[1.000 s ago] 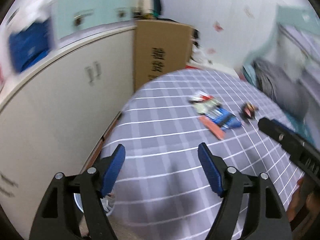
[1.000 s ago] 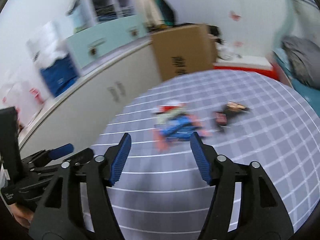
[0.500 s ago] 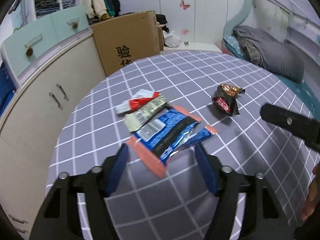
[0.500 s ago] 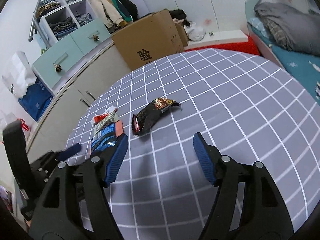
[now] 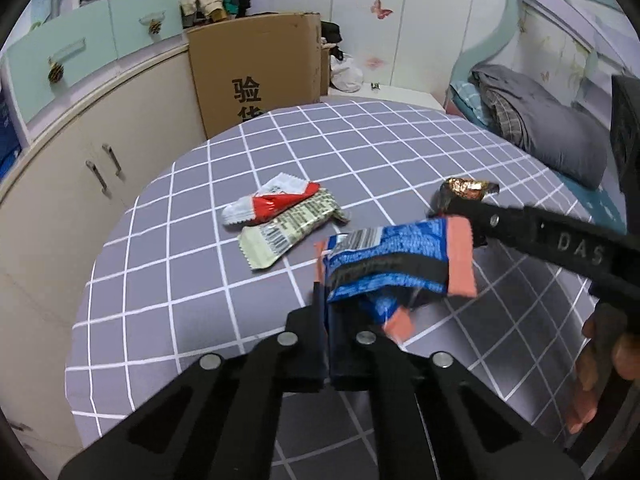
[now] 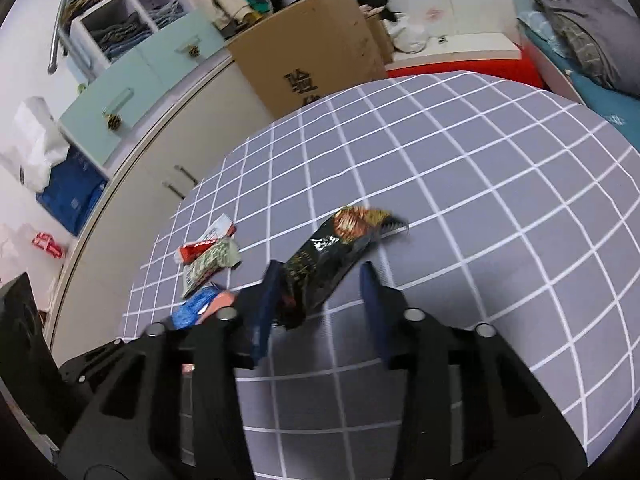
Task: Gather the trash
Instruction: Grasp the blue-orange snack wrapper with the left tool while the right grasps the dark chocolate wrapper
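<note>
Crinkly foil, light and limp: the blue wrapper (image 5: 396, 264) hangs pinched by its near edge in the closed left tongs (image 5: 329, 344), while the right tongs (image 6: 320, 300), just closing, straddle the dark snack bag (image 6: 324, 260) on the counter (image 6: 480, 200) without yet pressing it.

A home bedroom: a bed with a rumpled grey blanket (image 5: 552, 128), open white shelves of folded clothes (image 6: 116, 20), and pink butterfly wall stickers (image 5: 381, 7).
</note>
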Motion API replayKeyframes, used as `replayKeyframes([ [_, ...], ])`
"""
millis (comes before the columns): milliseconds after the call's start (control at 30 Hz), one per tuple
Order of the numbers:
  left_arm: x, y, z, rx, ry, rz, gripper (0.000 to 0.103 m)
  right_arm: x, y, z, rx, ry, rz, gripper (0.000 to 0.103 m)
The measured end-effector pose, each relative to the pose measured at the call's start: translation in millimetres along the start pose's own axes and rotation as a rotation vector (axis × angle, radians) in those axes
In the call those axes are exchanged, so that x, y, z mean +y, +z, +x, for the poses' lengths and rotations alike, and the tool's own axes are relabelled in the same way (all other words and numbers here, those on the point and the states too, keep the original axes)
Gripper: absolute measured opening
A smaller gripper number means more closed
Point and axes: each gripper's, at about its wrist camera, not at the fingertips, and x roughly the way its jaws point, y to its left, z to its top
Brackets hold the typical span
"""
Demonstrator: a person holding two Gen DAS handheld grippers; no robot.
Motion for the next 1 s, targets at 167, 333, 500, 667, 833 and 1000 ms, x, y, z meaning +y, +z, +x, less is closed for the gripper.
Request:
replayKeyframes([
  [167, 10, -7, -11, -0.015, -0.036, -0.043, 0.001, 9, -7, -6, -0.015, 0.001, -0.043, 0.013],
  [333, 24, -15, -36, -0.049, -0.065, -0.086, 0.001, 21, -15, -21, -0.04, 0.031, -0.059, 0.003],
  [500, 51, -22, -64, -0.086, -0.068, -0.144, 0.001, 58, -25, -42, -0.072, 0.062, -0.133, 0.002],
  [667, 84, -37, -90, -0.108, -0.05, -0.205, 0.001, 101, -38, -53, -0.093, 0.078, -0.199, 0.002],
  [833, 104, -52, -103, -0.111, 0.006, -0.228, 0.001, 108, -42, -52, -0.153, -0.101, -0.203, 0.004],
  [1000, 128, -59, -105, -0.102, 0.068, -0.29, 0.001, 94, -48, -38, -0.147, -0.223, -0.199, 0.063],
])
